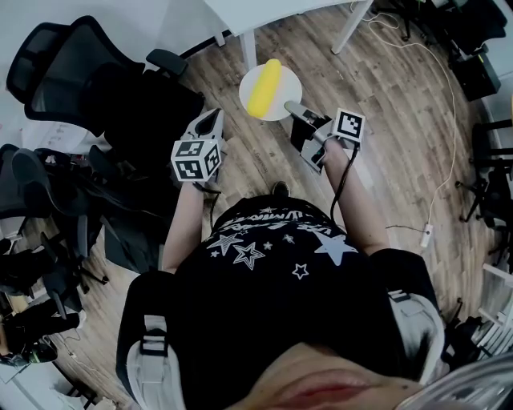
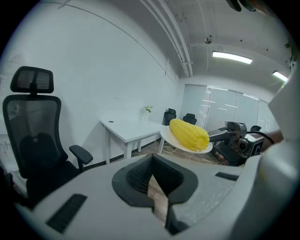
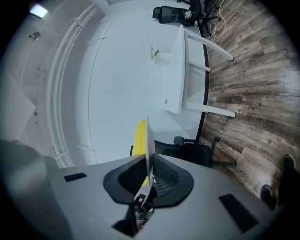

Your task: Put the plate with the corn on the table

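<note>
My right gripper (image 1: 295,108) is pinched on the near rim of the plate (image 1: 286,78), a narrow grip. In the right gripper view the plate stands edge-on between the pads, with the yellow of the corn (image 1: 264,88) just behind it. My left gripper (image 1: 212,120) carries nothing. Its jaws are drawn together, and only a sliver of wood floor shows through behind the tips.

The plate hangs in the air in the upper middle of the head view, above the floor and not yet on anything. It sticks out from my right jaws toward the top of the frame. The table (image 1: 272,10) lies further that way, at the top edge, so the plate sits between my jaws and the tabletop. The cob's long axis runs nearly up and down the frame, tilted a little to the right, and points roughly at the table.

The right hand is the nearer one, since it has the plate. The left hovers to the lower left of the plate, near it but not touching. I judge the move ahead to be a forward reach with the right.

Counting: one plate, one cob, one white table ahead and two grippers. Several black office chairs (image 1: 120,96) crowd the left of the frame, and I cannot count them exactly.
</note>
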The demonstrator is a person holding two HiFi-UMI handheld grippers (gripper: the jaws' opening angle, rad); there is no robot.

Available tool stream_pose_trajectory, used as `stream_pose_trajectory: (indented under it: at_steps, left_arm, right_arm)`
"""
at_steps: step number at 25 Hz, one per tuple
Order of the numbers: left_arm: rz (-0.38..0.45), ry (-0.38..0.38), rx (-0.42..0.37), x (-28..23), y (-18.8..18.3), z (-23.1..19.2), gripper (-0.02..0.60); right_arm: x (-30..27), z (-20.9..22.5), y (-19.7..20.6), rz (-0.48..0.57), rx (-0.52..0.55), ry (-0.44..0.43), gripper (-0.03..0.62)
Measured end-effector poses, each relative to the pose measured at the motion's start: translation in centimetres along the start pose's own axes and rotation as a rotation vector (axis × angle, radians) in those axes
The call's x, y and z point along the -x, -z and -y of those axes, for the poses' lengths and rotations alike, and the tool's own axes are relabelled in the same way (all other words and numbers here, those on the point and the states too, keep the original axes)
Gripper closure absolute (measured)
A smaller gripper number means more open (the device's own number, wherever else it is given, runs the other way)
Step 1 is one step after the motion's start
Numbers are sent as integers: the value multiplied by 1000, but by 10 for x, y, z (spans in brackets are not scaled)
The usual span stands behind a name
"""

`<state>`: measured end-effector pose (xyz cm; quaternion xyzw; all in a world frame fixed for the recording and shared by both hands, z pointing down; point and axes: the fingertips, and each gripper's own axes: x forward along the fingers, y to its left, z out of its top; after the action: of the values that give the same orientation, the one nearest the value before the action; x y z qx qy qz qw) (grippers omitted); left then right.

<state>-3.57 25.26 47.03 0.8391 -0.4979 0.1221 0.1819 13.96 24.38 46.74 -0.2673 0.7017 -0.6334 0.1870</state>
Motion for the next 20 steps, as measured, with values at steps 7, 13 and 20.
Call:
stream_pose_trajectory:
  at_steps: [7, 13, 20]
  left_arm:
    - [-8, -46, 12, -16, 5, 26, 577]
    - [-5, -84, 20, -23, 9, 40, 577]
    - [-14, -103, 43, -35, 9, 29, 577]
  right_arm:
    - [16, 3, -28, -47, 11, -16, 563]
    - [32, 12, -44, -85, 24, -10, 562]
    - [28, 25, -63, -77, 12, 3, 562]
